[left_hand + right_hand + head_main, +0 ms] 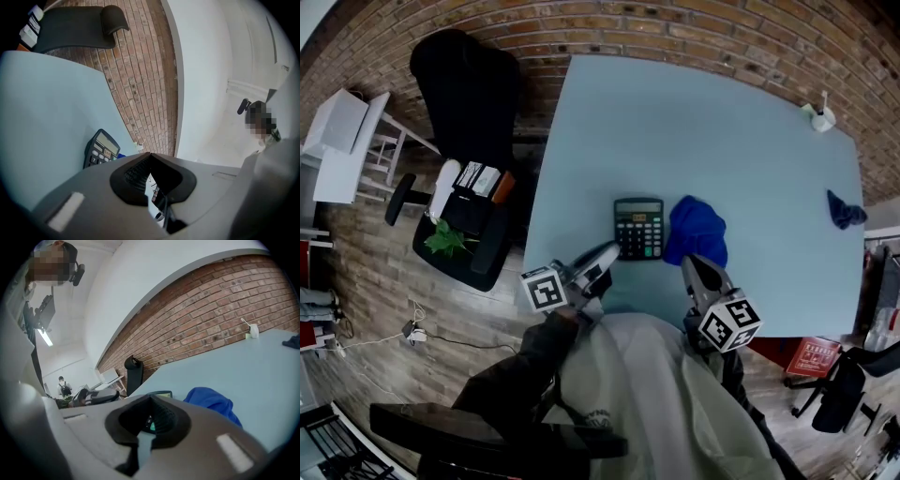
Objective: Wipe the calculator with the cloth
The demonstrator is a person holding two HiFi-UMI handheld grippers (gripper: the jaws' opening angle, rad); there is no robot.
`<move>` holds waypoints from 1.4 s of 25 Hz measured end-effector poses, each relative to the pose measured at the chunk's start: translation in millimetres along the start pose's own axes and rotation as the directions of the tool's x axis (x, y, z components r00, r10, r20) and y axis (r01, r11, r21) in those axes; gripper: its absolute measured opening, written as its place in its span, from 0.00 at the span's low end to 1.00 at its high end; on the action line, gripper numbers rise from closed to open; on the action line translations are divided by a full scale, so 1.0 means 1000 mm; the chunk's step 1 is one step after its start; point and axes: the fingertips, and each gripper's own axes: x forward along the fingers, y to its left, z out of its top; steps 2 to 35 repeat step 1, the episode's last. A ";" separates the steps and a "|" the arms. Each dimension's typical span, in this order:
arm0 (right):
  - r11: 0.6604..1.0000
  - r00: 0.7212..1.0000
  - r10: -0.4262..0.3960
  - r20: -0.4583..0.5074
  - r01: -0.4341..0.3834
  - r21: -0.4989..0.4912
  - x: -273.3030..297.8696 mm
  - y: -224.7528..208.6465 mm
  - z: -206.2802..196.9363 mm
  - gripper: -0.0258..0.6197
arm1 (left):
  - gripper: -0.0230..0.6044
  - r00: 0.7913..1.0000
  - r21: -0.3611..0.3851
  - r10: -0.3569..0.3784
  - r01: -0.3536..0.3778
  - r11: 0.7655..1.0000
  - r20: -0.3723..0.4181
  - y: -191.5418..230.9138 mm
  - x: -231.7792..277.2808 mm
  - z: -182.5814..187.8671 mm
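Head view looks steeply down — gripper views skim low, sharing the calculator (638,228).

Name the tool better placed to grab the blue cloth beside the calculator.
Right. The right tool, shut and empty, points at the blue cloth just ahead of it; the left tool sits by the calculator instead.
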 end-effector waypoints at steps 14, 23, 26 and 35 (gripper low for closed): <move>1.000 1.000 0.001 -0.002 -0.001 -0.001 0.001 0.001 0.000 0.04 | 0.04 1.000 -0.002 0.002 -0.002 1.000 0.001 0.001 -0.001 0.001; 1.000 1.000 0.001 -0.002 -0.001 -0.001 0.001 0.001 0.000 0.04 | 0.04 1.000 -0.002 0.002 -0.002 1.000 0.001 0.001 -0.001 0.001; 1.000 1.000 0.001 -0.002 -0.001 -0.001 0.001 0.001 0.000 0.04 | 0.04 1.000 -0.002 0.002 -0.002 1.000 0.001 0.001 -0.001 0.001; 1.000 1.000 0.001 -0.002 -0.001 -0.001 0.001 0.001 0.000 0.04 | 0.04 1.000 -0.002 0.002 -0.002 1.000 0.001 0.001 -0.001 0.001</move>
